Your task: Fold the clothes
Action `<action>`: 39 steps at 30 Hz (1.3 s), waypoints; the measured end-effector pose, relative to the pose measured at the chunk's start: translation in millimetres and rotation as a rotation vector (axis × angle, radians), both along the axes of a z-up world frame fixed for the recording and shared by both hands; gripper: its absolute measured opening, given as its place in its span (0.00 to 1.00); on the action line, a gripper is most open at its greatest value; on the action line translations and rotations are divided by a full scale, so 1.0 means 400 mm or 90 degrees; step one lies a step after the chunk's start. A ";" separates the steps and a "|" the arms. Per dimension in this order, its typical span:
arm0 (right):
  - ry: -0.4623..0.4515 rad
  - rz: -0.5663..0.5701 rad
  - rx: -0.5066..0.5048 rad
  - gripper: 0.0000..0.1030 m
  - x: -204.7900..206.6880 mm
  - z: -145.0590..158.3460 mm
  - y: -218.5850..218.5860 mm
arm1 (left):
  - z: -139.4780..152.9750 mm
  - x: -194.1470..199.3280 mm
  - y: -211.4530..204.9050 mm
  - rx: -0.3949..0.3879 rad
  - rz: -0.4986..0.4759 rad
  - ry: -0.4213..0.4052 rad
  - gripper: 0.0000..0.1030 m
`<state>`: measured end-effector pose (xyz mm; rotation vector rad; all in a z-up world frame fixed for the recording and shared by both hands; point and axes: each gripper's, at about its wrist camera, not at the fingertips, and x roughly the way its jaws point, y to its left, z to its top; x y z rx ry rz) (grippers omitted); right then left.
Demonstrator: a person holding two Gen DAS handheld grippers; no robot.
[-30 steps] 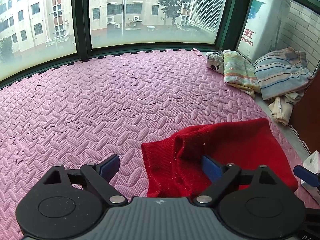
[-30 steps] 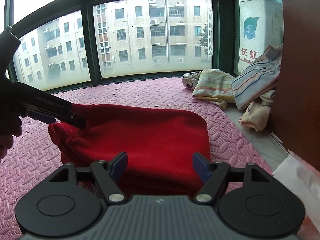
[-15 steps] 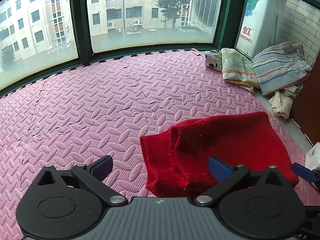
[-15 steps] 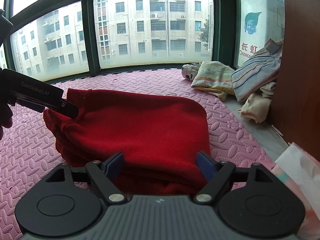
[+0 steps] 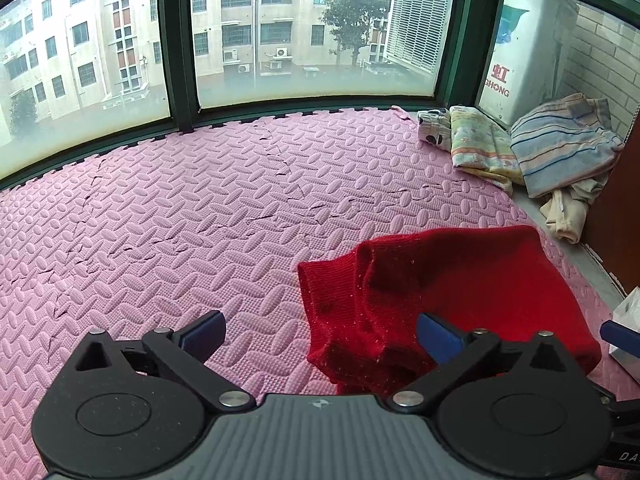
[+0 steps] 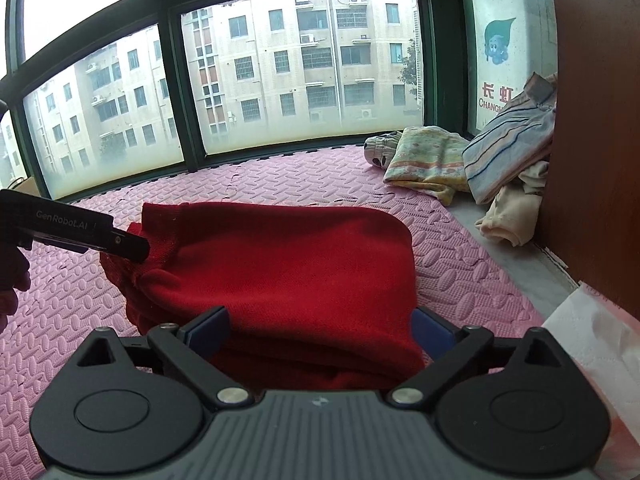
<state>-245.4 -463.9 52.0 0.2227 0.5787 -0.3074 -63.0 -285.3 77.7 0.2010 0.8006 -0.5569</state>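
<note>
Pink foam mat (image 5: 200,208) w/ windows (image 5: 300,28) behind (dark-green frames).

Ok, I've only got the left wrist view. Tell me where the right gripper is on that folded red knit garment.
Observer: The right gripper is open, with its blue-padded fingers straddling the near edge of the folded red knit garment.
Operator: Now give me my own gripper from that side.
Observer: One black finger of the left gripper has its tip at the garment's bunched left end.
Operator: Describe the fold at that near edge.
Observer: Stacked layers show between the right gripper's fingers, under a smooth top layer.
</note>
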 end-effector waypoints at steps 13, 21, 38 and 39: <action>-0.005 -0.018 0.032 1.00 0.004 0.023 -0.072 | 0.011 -0.017 0.012 0.011 0.005 -0.053 1.00; 0.054 -0.029 0.016 1.00 0.009 -0.042 -0.067 | -0.017 -0.004 0.019 0.006 -0.002 -0.013 1.00; 0.017 -0.041 0.038 1.00 0.156 0.029 -0.159 | 0.025 0.072 -0.058 -0.013 -0.023 0.000 1.00; 0.019 -0.039 0.047 1.00 0.169 0.028 -0.166 | 0.022 0.081 -0.066 -0.008 -0.023 0.002 1.00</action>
